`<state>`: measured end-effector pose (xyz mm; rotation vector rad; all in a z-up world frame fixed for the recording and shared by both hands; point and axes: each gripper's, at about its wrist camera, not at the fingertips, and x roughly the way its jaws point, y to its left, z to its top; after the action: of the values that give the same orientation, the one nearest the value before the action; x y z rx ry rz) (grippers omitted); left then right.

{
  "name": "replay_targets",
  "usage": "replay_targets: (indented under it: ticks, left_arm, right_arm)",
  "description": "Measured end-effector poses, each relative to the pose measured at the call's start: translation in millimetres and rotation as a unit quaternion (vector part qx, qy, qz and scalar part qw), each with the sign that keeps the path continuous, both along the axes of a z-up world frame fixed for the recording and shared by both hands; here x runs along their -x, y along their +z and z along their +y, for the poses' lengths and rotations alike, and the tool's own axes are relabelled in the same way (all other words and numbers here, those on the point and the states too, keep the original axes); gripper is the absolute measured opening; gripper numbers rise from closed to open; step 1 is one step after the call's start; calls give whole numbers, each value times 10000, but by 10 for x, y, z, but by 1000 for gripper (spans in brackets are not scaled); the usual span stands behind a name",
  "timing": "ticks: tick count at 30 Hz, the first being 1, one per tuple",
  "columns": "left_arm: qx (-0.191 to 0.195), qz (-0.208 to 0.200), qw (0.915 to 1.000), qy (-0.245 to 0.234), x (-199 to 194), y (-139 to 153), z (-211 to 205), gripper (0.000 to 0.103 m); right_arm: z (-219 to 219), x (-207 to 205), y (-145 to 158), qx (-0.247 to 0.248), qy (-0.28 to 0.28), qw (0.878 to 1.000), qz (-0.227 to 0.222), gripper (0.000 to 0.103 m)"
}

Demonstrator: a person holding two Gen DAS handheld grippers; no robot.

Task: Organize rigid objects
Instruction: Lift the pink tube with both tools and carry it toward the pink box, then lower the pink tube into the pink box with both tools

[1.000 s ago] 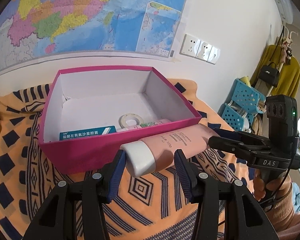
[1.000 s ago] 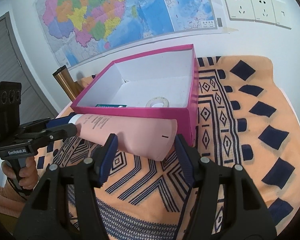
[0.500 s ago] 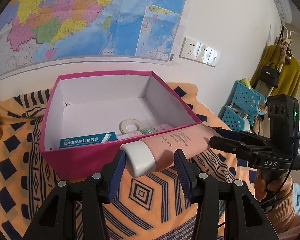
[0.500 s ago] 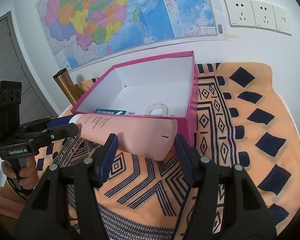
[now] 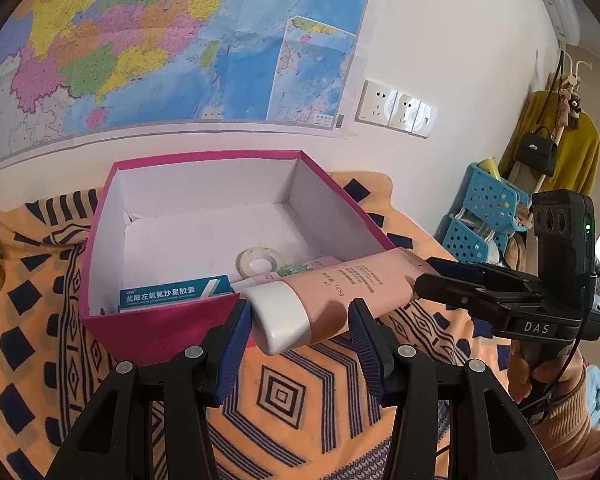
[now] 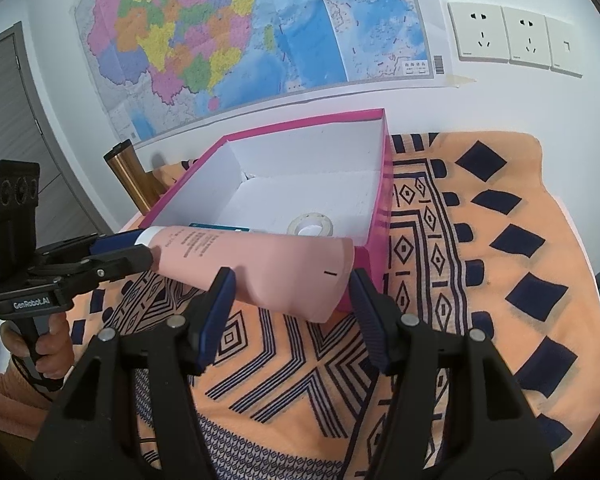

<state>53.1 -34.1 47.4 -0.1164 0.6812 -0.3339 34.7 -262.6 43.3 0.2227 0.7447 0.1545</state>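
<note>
A pink tube with a white cap (image 5: 328,296) is held level between both grippers, just above the near rim of a magenta box (image 5: 156,328). My left gripper (image 5: 298,320) is shut on its cap end. My right gripper (image 6: 290,288) is shut on its flat crimped end (image 6: 300,272). The box (image 6: 376,216) holds a teal medicine carton (image 5: 172,292), a roll of clear tape (image 5: 260,260) and a slim white and green tube (image 5: 296,270).
The box sits on an orange cloth with dark blue patterns (image 6: 480,280). A map and wall sockets (image 6: 512,36) are behind it. A gold cylinder (image 6: 130,176) stands left of the box. Blue baskets (image 5: 484,216) and hanging clothes are off to the right.
Both grippers have lifted the tube from in front of the box's near wall up to its rim. More of the box's inside shows now.
</note>
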Motion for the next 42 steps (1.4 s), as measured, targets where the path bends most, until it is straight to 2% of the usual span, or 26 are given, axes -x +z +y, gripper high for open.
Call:
replay_targets:
  ticks: [42]
  left_arm:
    - [-48,-57,9999,84,-236,59,-14,50]
  right_arm:
    - [-113,-148,96,67,-40,9999,-131,61]
